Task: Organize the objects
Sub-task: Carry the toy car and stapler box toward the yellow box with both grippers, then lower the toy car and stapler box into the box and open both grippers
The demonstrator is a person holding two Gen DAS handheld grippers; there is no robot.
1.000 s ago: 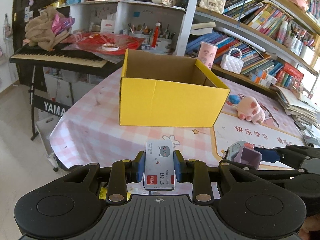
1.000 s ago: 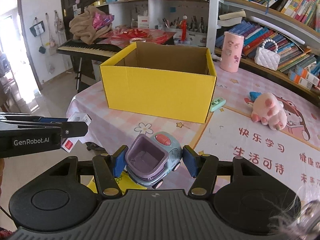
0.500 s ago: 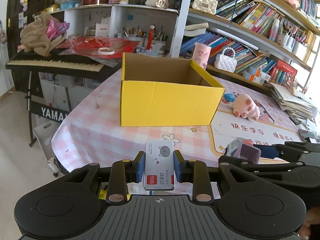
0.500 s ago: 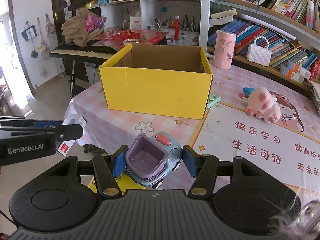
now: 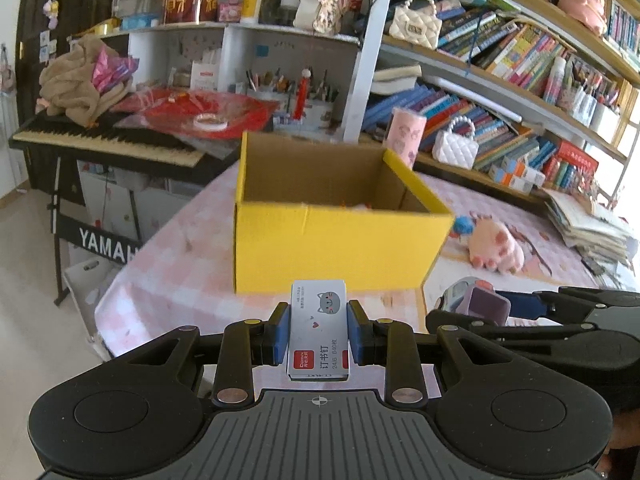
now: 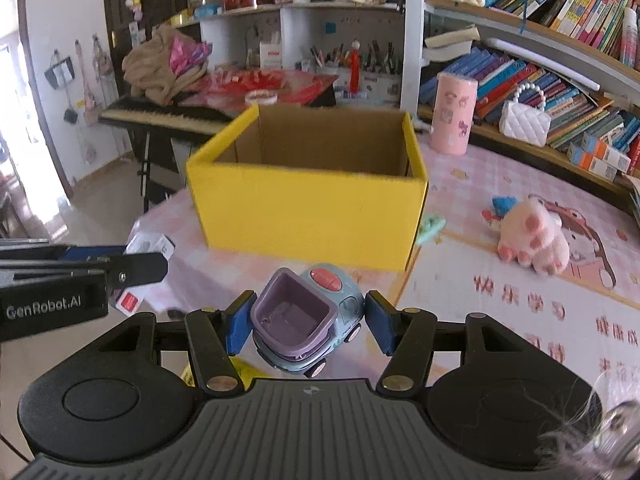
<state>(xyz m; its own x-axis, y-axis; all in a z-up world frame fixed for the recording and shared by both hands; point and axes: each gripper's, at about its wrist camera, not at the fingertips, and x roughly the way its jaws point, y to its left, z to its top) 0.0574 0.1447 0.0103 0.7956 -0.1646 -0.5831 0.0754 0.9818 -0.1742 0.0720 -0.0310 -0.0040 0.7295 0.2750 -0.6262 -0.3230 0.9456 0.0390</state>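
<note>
My left gripper is shut on a small white staple box with a grey cat print, held above the table's near edge. My right gripper is shut on a blue toy truck with a purple bin; the truck also shows in the left wrist view. An open yellow cardboard box stands ahead on the pink checked tablecloth; it also shows in the right wrist view. Both grippers are in front of its near wall, the left gripper to the left of the right one.
A pink plush pig and a small green item lie right of the box. A pink cup stands behind it. A keyboard piano is at the left, bookshelves behind, stacked papers at the right.
Both grippers have risen and moved closer to the yellow box, still holding their objects. More of the box's inside now shows.
</note>
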